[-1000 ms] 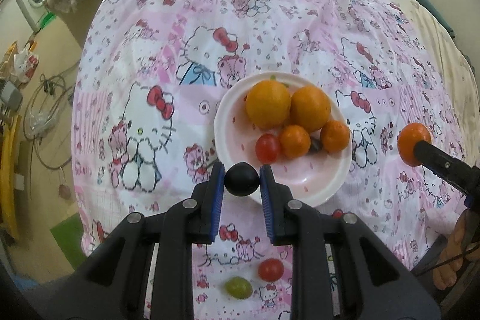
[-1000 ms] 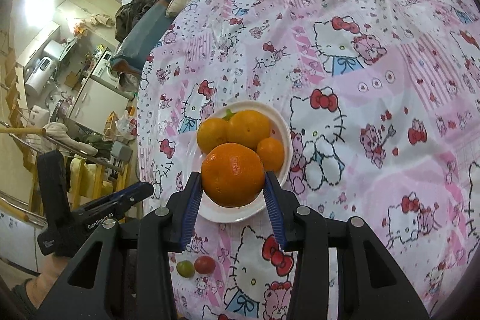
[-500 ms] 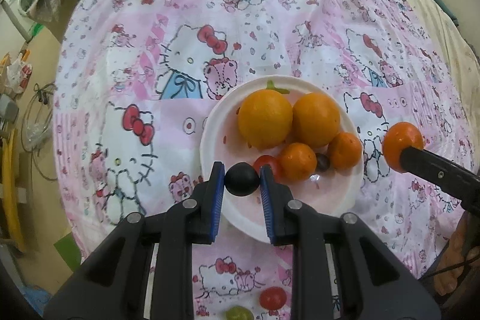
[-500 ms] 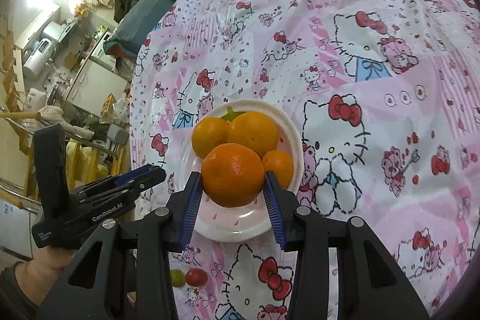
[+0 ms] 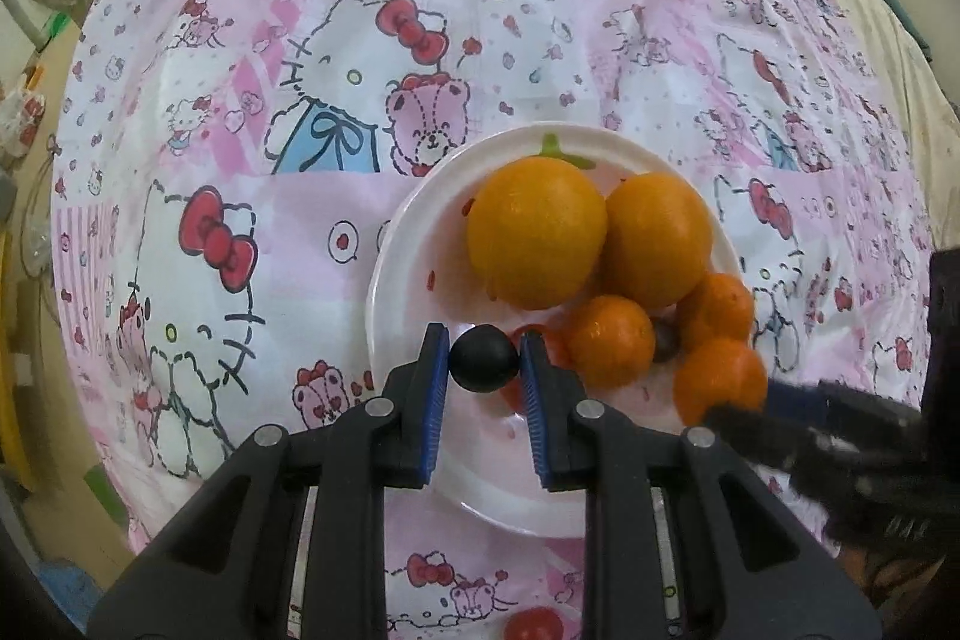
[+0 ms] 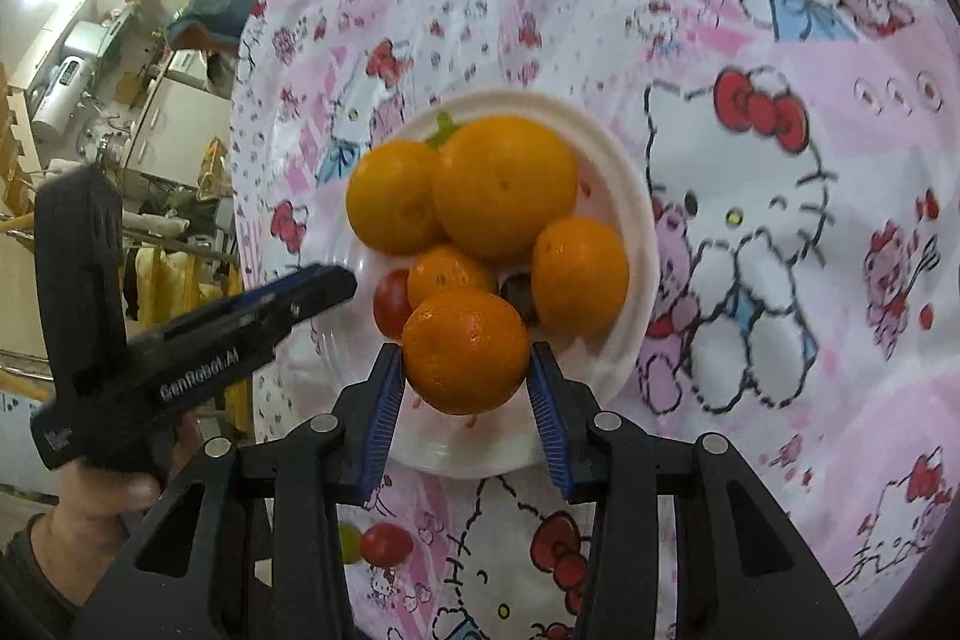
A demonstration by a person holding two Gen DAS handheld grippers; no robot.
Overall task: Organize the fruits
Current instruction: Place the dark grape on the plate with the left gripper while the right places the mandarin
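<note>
Pink cartoon-print cloth [image 5: 288,112] covers the surface where a person, a handheld gripper in each hand, gathers loose fruit onto a white plate [image 5: 402,244]; both tools hang over the dish, each loaded. Left gripper [image 5: 483,361] pinches a small dark round fruit [image 5: 483,358], seemingly a grape, between its blue pads, poised over the plate's bare near side, by the look of it because that is the only open floor left; right gripper [image 6: 465,370] clamps a tangerine [image 6: 465,349] at its widest girth, the pads on opposite flanks so the round skin should not squirt free, and holds it above the near edge of the heap. Two big oranges [image 5: 536,232] already crowd the plate's far half, with smaller tangerines [image 5: 609,340], a red cherry tomato [image 6: 391,303] and another dark fruit [image 5: 663,343] wedged in front of them; heavier pieces at the back likely serve as a stop for whatever rolls. Off the plate, on the cloth near the camera, a second cherry tomato [image 6: 386,544] and a pale green grape [image 6: 349,541] lie side by side, so the sorting looks well advanced but unfinished; the two tools converge on one crowded dish, and a careless release could send the tangerine rolling off the pile.
</note>
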